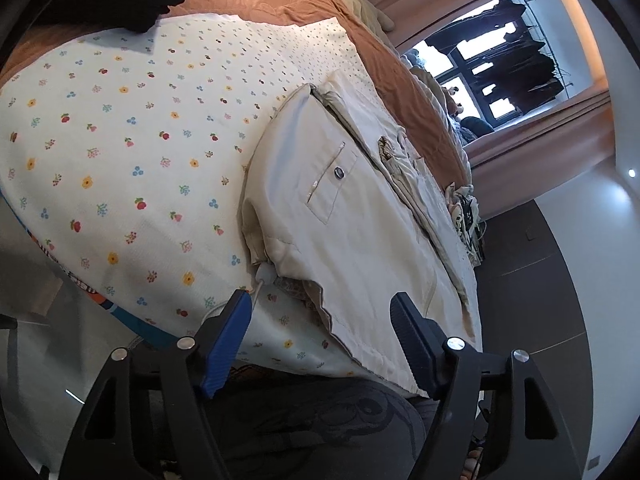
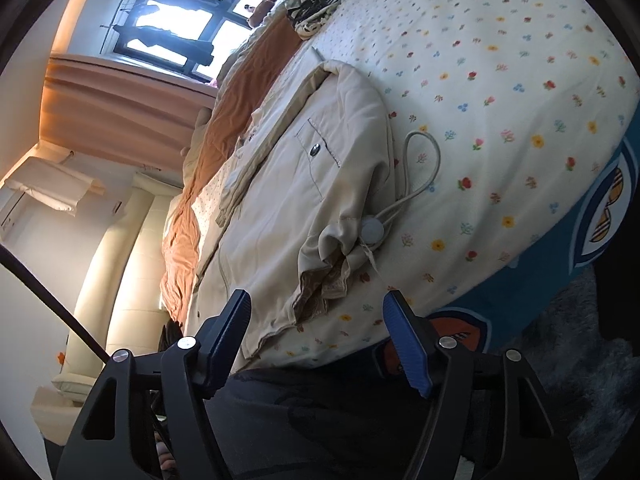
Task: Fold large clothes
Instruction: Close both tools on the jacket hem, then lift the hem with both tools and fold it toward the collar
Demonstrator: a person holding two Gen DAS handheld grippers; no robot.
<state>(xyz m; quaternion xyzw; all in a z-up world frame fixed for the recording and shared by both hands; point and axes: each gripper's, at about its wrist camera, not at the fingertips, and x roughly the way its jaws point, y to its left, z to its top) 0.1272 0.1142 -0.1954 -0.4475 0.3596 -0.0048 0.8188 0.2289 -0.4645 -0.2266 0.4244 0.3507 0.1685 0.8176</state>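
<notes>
A beige jacket (image 1: 344, 216) with a snap pocket lies partly folded on a bed with a white floral sheet (image 1: 120, 152). My left gripper (image 1: 320, 332) is open and empty, just above the jacket's near hem. In the right wrist view the same jacket (image 2: 288, 200) lies on the floral sheet (image 2: 500, 120), with its drawstring loop (image 2: 424, 160) and toggle at the hem corner. My right gripper (image 2: 316, 328) is open and empty, hovering over that bunched hem corner.
An orange blanket (image 1: 280, 0) lies along the far side of the bed, also in the right wrist view (image 2: 224, 120). A window (image 1: 492, 76) with curtains is beyond. Small items and cables (image 2: 316, 4) sit at the bed's far end. My dark printed shirt (image 1: 320, 420) fills the bottom.
</notes>
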